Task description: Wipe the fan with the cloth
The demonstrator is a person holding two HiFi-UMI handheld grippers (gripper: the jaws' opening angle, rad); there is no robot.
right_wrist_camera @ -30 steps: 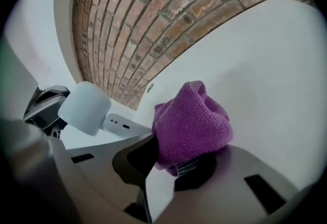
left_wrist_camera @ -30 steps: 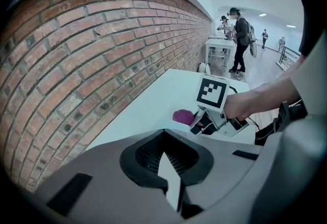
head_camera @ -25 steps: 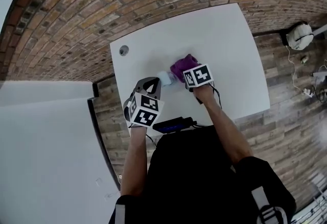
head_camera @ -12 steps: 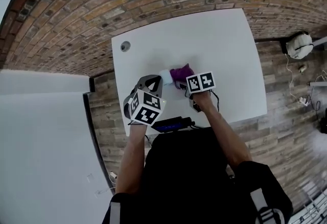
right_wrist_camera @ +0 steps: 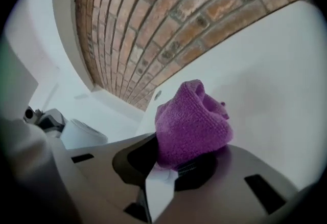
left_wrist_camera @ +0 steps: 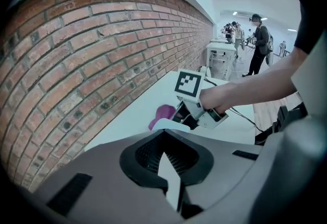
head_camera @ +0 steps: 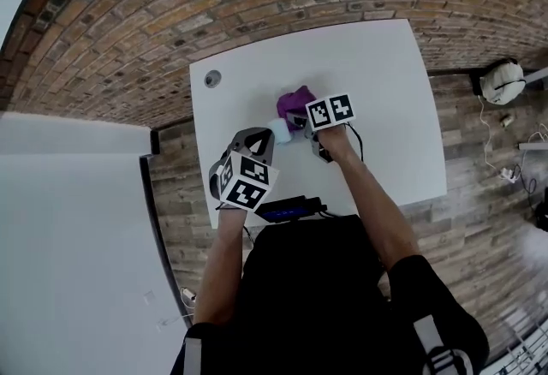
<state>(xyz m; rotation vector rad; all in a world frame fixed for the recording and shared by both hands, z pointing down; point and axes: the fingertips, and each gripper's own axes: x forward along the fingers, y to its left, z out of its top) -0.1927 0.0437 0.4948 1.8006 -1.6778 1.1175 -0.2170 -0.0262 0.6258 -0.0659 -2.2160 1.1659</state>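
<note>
Two tongs meet near the middle of our white worktop (head_camera: 377,108). At left, our left tongs (head_camera: 257,142) are closed on nothing, with their tips just beside the small pale fan (head_camera: 277,130); we judge they brace it against sliding. Right of the fan, our right tongs (head_camera: 301,118) clamp the bunched purple cloth (head_camera: 295,101). Its fold juts past the tips so that fabric, not metal, meets the fan. Whether the cloth touches the fan we cannot tell.

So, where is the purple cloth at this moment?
The purple cloth is clamped in the right gripper, bunched at its jaws. In the head view it is over the white table, beside the small white fan.
</note>
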